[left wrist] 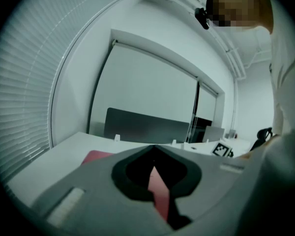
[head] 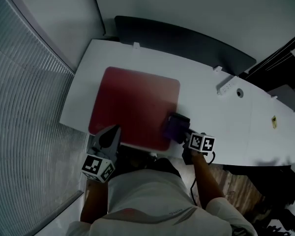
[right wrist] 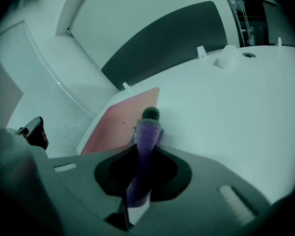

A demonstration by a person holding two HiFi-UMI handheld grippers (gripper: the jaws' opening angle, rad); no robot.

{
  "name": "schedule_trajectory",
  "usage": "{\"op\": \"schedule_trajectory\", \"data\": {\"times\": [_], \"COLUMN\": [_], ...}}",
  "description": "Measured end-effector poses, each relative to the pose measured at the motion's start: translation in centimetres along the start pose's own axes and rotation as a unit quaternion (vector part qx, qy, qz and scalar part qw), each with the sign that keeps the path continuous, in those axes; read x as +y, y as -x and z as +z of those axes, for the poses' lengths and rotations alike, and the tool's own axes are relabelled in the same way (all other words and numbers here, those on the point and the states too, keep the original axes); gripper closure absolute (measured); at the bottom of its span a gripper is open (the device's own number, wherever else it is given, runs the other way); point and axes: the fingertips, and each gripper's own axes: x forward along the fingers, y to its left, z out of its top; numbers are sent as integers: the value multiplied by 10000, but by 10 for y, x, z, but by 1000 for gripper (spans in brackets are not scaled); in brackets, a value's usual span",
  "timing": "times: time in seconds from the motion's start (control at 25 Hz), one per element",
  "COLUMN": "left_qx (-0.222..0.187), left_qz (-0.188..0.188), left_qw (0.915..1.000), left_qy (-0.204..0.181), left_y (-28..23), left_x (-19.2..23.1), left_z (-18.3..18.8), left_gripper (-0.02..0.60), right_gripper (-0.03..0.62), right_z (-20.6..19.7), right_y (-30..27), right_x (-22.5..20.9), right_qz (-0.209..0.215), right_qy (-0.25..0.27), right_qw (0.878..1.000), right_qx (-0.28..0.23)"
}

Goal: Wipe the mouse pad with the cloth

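Right tool (right wrist: 146,128) clamped on folded purple cloth (right wrist: 145,140). Cloth pressed on near right part of red pad (head: 132,102), close to pad's right edge. Left tool (left wrist: 154,147) jaws together at tips, nothing between; only pad's red seen through slit behind them. Left tool (head: 109,135) sits at pad's near left corner, whether touching it cannot be told. Pad lies flat on white tabletop (head: 211,114). Power strip (head: 227,85) farther right, well apart from pad. Dark panel (head: 187,41) along tabletop's far edge.

head view overhead, gripper views low, all sharing mouse pad (head: 133,103)
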Motion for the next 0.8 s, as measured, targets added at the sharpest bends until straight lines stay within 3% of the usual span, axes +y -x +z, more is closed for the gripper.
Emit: {"op": "schedule_trajectory", "data": {"times": [0.12, 0.32, 0.48, 0.8], "left_qx": [0, -47, -75, -170], "left_qz": [55, 196, 298, 659], "left_qw": [10000, 9998, 9995, 9975], "left_qy": [-28, -9, 9, 191], "left_y": [10, 33, 59, 123], "left_x": [4, 33, 64, 132], "left_z": [4, 9, 14, 23], "left_gripper": [580, 580, 580, 580], "right_gripper": [546, 546, 546, 546], "right_z": [11, 21, 5, -66], "right_y": [14, 4, -30, -118], "right_x": [35, 129, 218, 373], "right_qz": [403, 1205, 1806, 2622], "right_qy": [45, 299, 572, 1046], "right_qw": [9988, 9915, 9819, 9555], "right_qx": [-281, -384, -83, 860]}}
